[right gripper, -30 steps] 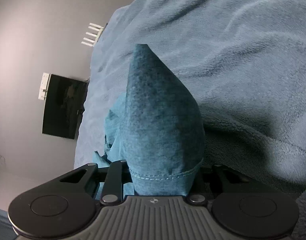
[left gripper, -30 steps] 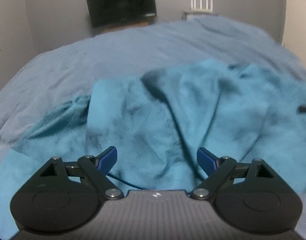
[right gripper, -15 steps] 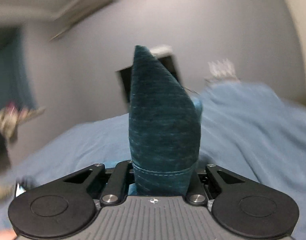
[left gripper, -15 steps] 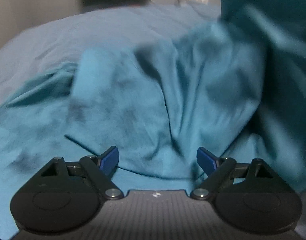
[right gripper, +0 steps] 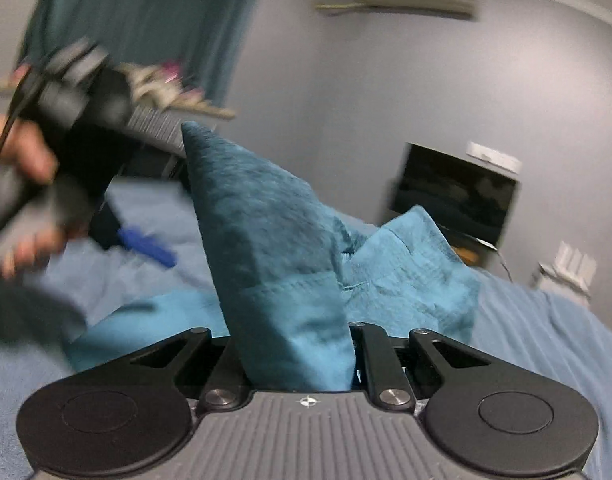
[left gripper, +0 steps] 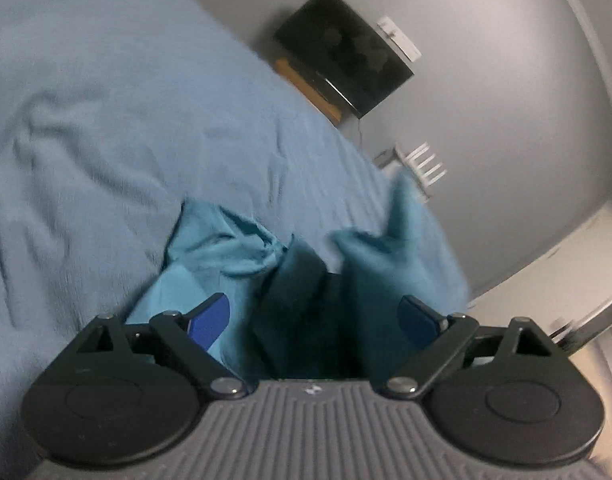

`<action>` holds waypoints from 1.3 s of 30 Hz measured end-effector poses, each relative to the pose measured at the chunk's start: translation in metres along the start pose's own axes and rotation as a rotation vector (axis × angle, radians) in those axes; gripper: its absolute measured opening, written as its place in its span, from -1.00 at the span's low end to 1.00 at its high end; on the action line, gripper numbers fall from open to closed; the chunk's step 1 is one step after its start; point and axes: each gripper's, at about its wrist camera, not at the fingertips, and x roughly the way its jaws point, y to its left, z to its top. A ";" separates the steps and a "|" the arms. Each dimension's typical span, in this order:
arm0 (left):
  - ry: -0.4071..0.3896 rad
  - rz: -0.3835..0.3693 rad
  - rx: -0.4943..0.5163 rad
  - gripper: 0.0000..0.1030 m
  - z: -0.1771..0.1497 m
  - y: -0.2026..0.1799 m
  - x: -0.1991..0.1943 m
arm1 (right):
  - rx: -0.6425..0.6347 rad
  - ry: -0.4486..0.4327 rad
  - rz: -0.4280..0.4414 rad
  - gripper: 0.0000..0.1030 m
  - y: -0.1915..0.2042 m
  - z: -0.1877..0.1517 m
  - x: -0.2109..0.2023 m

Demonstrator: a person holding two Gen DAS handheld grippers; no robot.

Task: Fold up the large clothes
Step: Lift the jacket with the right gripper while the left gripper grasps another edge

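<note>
Two tongs: right tongs [right gripper: 294, 360] pinch the teal garment [right gripper: 274, 248]; left tongs [left gripper: 313, 316] gape wide, gripping nothing.

Teal garment [right gripper: 278, 264]: soft matt cloth, w/ stitched hem. Bed cover [left gripper: 106, 120]: fuzzy matt fleece. Right gripper [right gripper: 294, 364]: matt black plastic, ribbed grey body, shiny metal pins.
</note>
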 end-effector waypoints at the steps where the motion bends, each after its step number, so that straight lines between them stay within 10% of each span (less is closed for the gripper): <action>1: 0.010 -0.020 -0.035 0.77 0.002 0.008 -0.001 | -0.028 0.010 0.019 -0.71 0.013 -0.002 0.002; 11: 0.235 -0.137 -0.093 0.63 -0.003 0.055 0.056 | -0.201 0.052 0.131 -0.72 0.071 -0.018 0.015; 13: 0.272 -0.139 -0.019 0.45 -0.002 0.048 0.062 | -0.192 0.057 0.159 -0.72 0.071 -0.016 0.018; 15: 0.290 -0.091 0.094 -0.21 -0.001 0.038 0.067 | -0.200 0.058 0.185 -0.72 0.075 -0.015 0.019; 21: 0.248 -0.059 0.108 -0.59 0.002 0.044 0.062 | -0.206 0.079 0.228 -0.57 0.080 -0.011 0.017; 32: 0.195 0.041 0.108 -0.72 0.002 0.066 0.060 | 0.324 0.051 0.549 -0.01 -0.056 0.013 -0.040; 35: 0.193 0.041 0.076 -0.72 0.002 0.071 0.061 | 0.474 0.025 0.393 0.05 -0.105 0.011 -0.036; 39: 0.194 0.061 0.094 -0.72 0.001 0.073 0.065 | 0.357 0.182 0.118 -0.19 -0.121 -0.015 0.000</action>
